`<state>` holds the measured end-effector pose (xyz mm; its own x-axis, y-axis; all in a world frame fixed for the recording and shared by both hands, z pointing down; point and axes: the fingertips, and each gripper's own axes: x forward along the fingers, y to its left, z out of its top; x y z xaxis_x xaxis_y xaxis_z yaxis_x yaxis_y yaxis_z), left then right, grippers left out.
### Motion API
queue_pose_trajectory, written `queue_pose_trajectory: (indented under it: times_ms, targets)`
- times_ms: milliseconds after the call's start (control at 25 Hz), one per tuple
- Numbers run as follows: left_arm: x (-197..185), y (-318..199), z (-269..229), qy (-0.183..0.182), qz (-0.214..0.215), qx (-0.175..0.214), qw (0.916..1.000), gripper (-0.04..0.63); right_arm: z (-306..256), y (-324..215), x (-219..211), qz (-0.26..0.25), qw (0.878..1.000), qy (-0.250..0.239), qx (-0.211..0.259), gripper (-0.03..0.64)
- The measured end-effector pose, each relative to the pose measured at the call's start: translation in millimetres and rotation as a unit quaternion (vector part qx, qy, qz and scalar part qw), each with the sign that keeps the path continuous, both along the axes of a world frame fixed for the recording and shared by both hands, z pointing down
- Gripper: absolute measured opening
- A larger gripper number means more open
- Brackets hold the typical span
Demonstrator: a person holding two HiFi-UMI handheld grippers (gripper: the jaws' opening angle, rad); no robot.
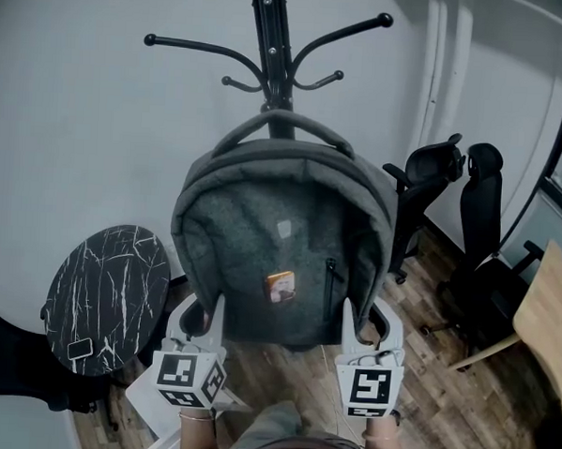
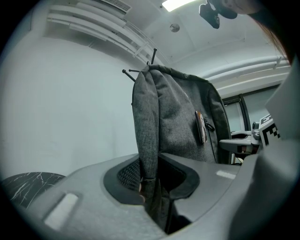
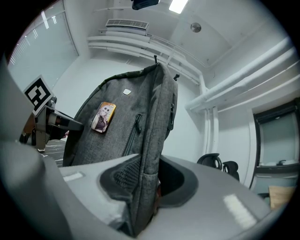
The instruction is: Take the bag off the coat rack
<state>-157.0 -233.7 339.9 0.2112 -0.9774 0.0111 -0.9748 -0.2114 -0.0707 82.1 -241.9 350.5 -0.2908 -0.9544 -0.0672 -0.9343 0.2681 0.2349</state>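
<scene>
Head view: L gripper (image 1: 204, 316), R gripper (image 1: 365, 323) grip bag (image 1: 285, 233), poss. on rack (image 1: 272, 40).

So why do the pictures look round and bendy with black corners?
Left gripper view and right gripper view: wide-angle lenses curve the white overhead pipes and leave black corners. Head view: milder curving, dim light, yet the grey fabric backpack looks sharp.

Grey bag (image 1: 280, 238), black coat rack (image 1: 270, 40), white-veined black table (image 1: 103, 294)
</scene>
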Motion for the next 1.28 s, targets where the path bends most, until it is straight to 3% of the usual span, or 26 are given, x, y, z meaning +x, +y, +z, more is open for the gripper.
queue_pose_trajectory:
  times_ms: [560, 1280]
  targets:
    - [13.9, 36.3, 1.8, 0.002, -0.017, -0.004, 0.9998, 0.086, 0.9, 29.8, 13.3, -0.011, 1.0, 0.002, 0.0, 0.1]
    - [3.6, 58.2, -1.2, 0.001, 0.016, -0.006, 0.9999, 0.083, 1.0, 60.2, 1.9, 0.019, 1.0, -0.001, -0.014, 0.098]
